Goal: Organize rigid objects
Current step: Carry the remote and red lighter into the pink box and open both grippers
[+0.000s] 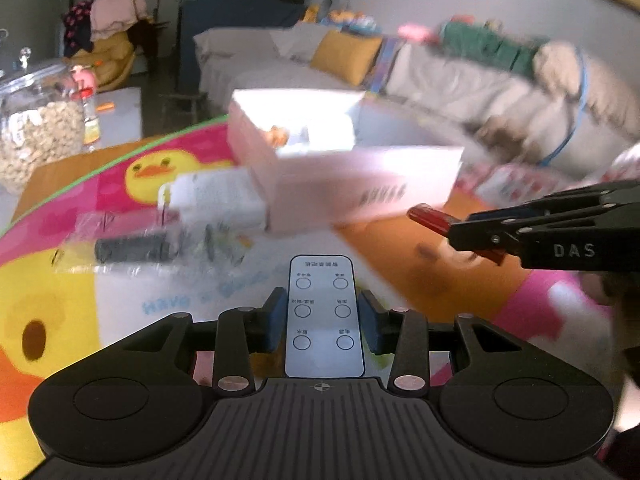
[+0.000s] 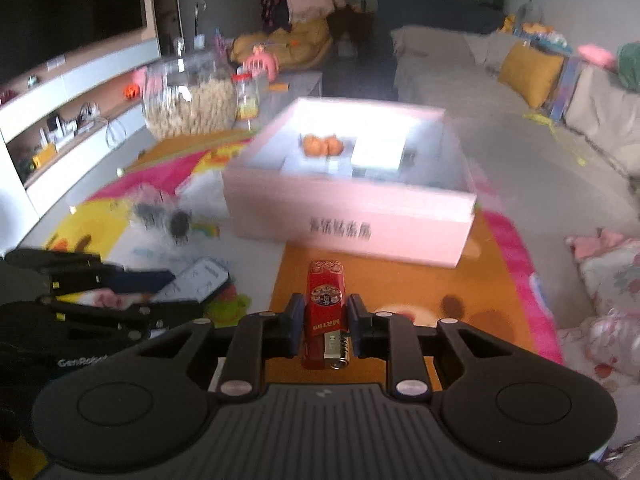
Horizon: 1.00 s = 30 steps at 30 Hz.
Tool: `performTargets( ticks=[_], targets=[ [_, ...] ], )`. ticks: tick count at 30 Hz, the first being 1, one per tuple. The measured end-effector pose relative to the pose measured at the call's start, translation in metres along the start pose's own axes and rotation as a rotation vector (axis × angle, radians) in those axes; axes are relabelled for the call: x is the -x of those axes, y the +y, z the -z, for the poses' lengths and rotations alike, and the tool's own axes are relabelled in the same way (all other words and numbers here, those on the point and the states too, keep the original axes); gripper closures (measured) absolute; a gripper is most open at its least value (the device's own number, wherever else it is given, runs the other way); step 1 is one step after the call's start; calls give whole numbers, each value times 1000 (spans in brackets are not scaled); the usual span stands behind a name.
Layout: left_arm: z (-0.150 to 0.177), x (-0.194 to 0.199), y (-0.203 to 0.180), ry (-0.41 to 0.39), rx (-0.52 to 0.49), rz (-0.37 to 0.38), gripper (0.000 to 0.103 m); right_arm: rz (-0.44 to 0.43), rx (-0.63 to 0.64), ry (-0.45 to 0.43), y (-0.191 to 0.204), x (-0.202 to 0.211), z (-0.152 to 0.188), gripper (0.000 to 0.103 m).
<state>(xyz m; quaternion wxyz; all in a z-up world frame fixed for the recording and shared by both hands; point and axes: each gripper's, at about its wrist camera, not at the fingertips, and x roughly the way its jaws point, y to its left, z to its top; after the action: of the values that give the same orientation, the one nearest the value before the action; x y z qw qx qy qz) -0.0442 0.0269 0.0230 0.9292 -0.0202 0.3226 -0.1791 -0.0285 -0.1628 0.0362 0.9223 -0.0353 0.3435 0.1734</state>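
Both jaws clamped: left gripper [image 1: 323, 314] on remote [image 1: 323, 320], right gripper [image 2: 323, 326] on lighter [image 2: 325, 312].

Glass jar [image 2: 188, 96], yellow cushion [image 2: 530, 72], sofa [image 2: 440, 76]

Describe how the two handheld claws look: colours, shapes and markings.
Both are matte black: ribbed base plate, two round side discs, silver pivot pins and angled linkage bars. The left claw has blue pads. The right claw looks alike, and its side reads "DAS" in pale letters in the left wrist view.

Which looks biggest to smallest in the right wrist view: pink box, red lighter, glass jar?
1. pink box
2. glass jar
3. red lighter, though it sits nearest the camera, which inflates its apparent size.
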Motion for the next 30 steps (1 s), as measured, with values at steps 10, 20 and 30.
performTargets(
  ticks=[10, 20, 30],
  targets=[
    [-143, 38, 12, -333, 62, 109, 59, 23, -50, -295, -18, 34, -92, 80],
    [-155, -27, 51, -172, 117, 22, 59, 116, -147, -254, -60, 1, -92, 57],
    [-102, -113, 132, 97, 320, -101, 64, -15, -203, -62, -51, -30, -37, 57]
  ],
)
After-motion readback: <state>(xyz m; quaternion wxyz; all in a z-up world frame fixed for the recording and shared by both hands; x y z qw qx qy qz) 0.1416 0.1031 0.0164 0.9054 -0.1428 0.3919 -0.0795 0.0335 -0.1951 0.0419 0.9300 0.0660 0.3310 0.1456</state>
